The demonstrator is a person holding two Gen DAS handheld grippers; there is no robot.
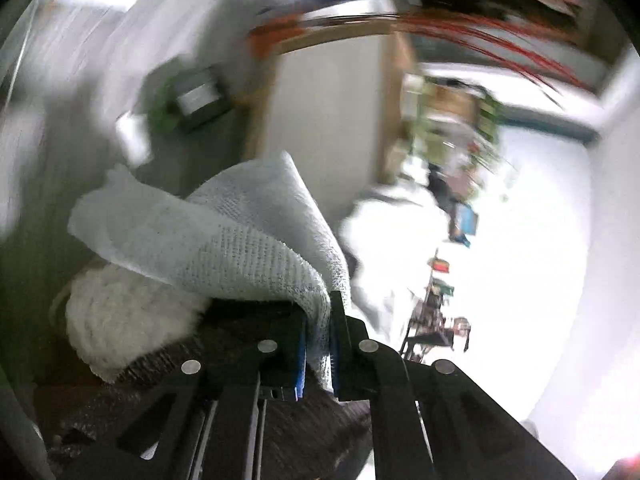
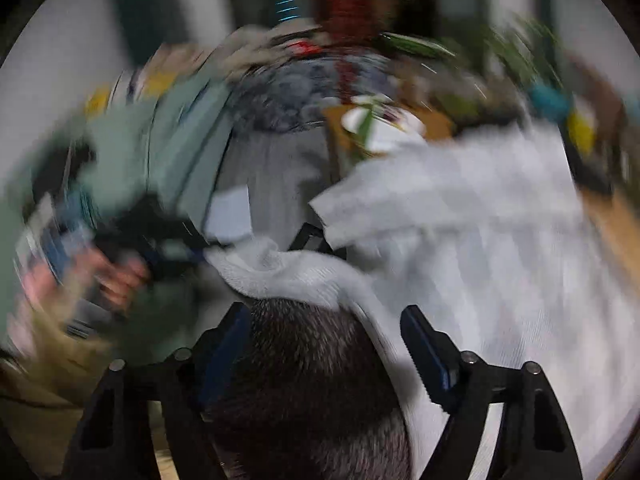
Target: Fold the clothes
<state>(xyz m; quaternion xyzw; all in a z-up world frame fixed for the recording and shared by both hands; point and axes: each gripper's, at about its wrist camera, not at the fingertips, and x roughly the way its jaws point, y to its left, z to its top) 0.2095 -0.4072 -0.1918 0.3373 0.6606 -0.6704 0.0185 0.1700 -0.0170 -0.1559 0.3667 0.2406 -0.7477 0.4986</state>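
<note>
Left gripper [image 1: 318,332]: nearest the lens in the left wrist view, its two black jaws with blue pads pressed together on a fold of white knit cloth.
White knit cloth [image 1: 240,236]: a ribbed, open-weave garment; it rises out of the pinch and drapes up and to the left in a broad arched fold, lifted clear of what lies below.
Fluffy white item [image 1: 124,320]: lies left of and below the lifted fold, resting on a dark speckled surface [image 1: 168,356].
Background, left wrist view: heavily blurred; a pale wall and a very bright area at right, details unreadable.
Right gripper [image 2: 326,340]: jaws well apart, nothing pressed between the pads; a dark speckled fabric [image 2: 312,364] shows in the gap, and whether it touches the pads cannot be told.
Person's hand [image 2: 120,276]: at left in the right wrist view, blurred, around the black body of the other gripper.
Cloth, right wrist view [image 2: 480,240]: the white garment spreads across the right half and runs left as a narrowing band towards that other gripper.
Sharpness: both views smeared with motion.
</note>
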